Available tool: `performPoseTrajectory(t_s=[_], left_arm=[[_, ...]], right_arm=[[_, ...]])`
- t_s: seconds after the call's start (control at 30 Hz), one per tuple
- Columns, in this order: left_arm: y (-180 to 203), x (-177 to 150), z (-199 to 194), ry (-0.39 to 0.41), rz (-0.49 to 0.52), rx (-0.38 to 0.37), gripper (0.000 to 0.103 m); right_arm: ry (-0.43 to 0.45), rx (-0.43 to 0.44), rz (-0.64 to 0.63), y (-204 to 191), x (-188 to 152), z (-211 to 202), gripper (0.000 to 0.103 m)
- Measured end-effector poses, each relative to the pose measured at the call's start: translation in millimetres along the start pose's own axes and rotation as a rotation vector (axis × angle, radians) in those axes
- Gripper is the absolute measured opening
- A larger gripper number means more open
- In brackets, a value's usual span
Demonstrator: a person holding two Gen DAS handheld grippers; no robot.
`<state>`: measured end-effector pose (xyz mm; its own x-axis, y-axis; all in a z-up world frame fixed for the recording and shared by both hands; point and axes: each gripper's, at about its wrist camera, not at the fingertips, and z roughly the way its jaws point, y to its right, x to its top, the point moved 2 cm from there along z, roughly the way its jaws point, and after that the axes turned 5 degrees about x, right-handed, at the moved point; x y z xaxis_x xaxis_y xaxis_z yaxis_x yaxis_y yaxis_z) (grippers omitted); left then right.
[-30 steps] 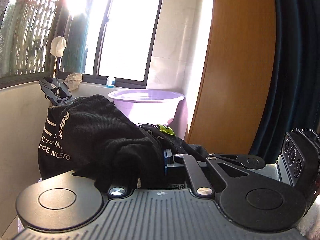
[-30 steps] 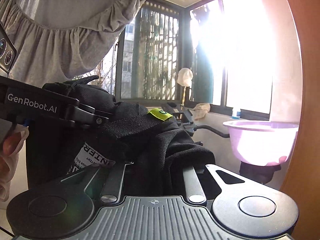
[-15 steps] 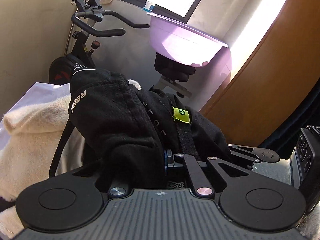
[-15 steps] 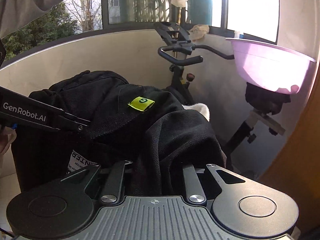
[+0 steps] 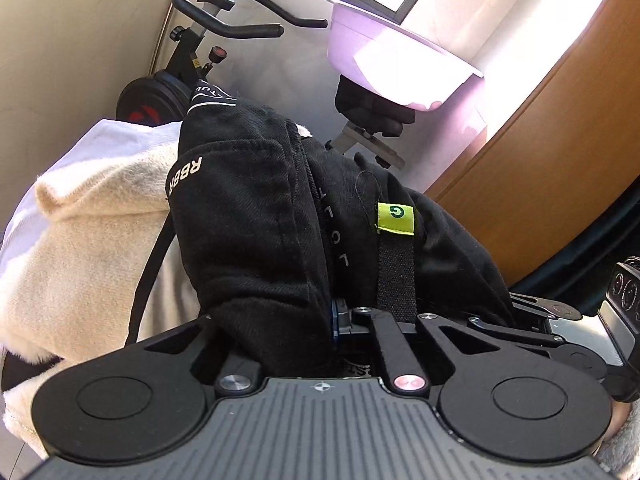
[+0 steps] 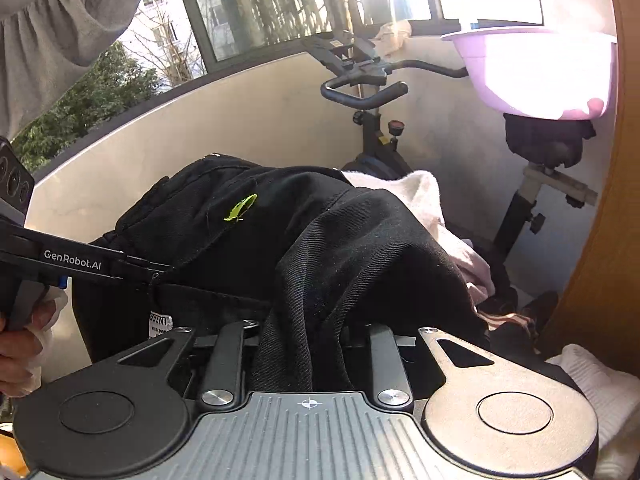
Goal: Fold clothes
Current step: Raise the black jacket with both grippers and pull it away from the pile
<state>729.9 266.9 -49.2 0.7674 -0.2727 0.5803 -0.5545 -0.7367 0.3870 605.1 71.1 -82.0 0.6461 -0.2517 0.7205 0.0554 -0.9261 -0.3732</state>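
Both grippers clamp the black garment, which is bunched up and held in the air. The left gripper pinches its fabric tight, lime tag at one o'clock. The right gripper grips a fold, fingers buried in cloth. Cream towel sits at nine o'clock, exercise bike and lilac basin at twelve and two.

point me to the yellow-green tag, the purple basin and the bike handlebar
yellow-green tag (image 5: 395, 219): left wrist view, centre of the tag's face, on the black garment (image 5: 256, 216).
purple basin (image 5: 394, 65): left wrist view, sunlit outer wall.
bike handlebar (image 6: 362, 96): right wrist view, curved black grip loop.
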Motion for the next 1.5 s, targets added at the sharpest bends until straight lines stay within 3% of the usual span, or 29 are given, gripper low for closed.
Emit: performPoseTrajectory(t_s=[0.13,0.23,0.3,0.37,0.5,0.6,0.63,0.77,0.9,1.1,1.13,1.2,1.27,1.33,1.37,1.43,1.5], left_arm=[[-6,-24,1,-0.059,0.042,0.024,0.012],[-15,-47,26,-0.148,0.019,0.073,0.015],[-21,-55,37,-0.172,-0.009,0.079,0.023],[-26,-59,42,-0.182,-0.028,0.079,0.046],[-28,-59,33,-0.157,-0.011,0.077,0.062],[-32,-56,19,-0.114,-0.018,0.075,0.070],[-33,-53,12,-0.091,-0.028,0.066,0.072],[-37,-34,-19,0.008,-0.054,0.034,0.078],[-38,-12,-31,0.072,-0.019,0.045,0.080],[-39,-4,-16,0.076,-0.023,0.052,0.080],[-37,-5,-12,0.072,-0.017,0.051,0.080],[-36,-7,-8,0.060,-0.002,0.053,0.062],[-42,-10,-10,0.056,-0.001,0.060,0.029],[-50,-11,-14,0.068,-0.030,0.042,0.015],[-53,-12,-18,0.081,-0.039,0.034,0.012],[-51,-11,-25,0.120,-0.015,0.064,0.010],[-48,-9,-32,0.160,0.010,0.093,0.009]], right_arm=[[-0.067,-0.013,0.019,7,-26,-3,0.021],[-0.135,-0.068,-0.013,5,-48,18,0.021],[-0.135,-0.089,-0.025,1,-49,23,0.022],[-0.135,-0.103,-0.029,-2,-48,27,0.024],[-0.148,-0.130,-0.053,-7,-44,22,0.038],[-0.108,-0.175,-0.081,-11,-35,7,0.065],[-0.094,-0.189,-0.089,-12,-32,2,0.070],[-0.014,-0.199,-0.045,-11,-13,-22,0.073],[0.051,-0.165,-0.011,-12,11,-28,0.073],[0.020,-0.120,-0.047,-36,44,37,0.077],[0.008,-0.117,-0.045,-39,47,51,0.079],[-0.035,-0.115,-0.045,-46,49,77,0.079],[-0.072,-0.128,-0.048,-49,46,94,0.078],[-0.101,-0.186,-0.053,-48,41,100,0.047],[-0.095,-0.196,-0.041,-45,38,97,0.040],[-0.054,-0.180,0.012,-37,37,78,0.013],[0.017,-0.195,0.039,-30,36,52,0.010]])
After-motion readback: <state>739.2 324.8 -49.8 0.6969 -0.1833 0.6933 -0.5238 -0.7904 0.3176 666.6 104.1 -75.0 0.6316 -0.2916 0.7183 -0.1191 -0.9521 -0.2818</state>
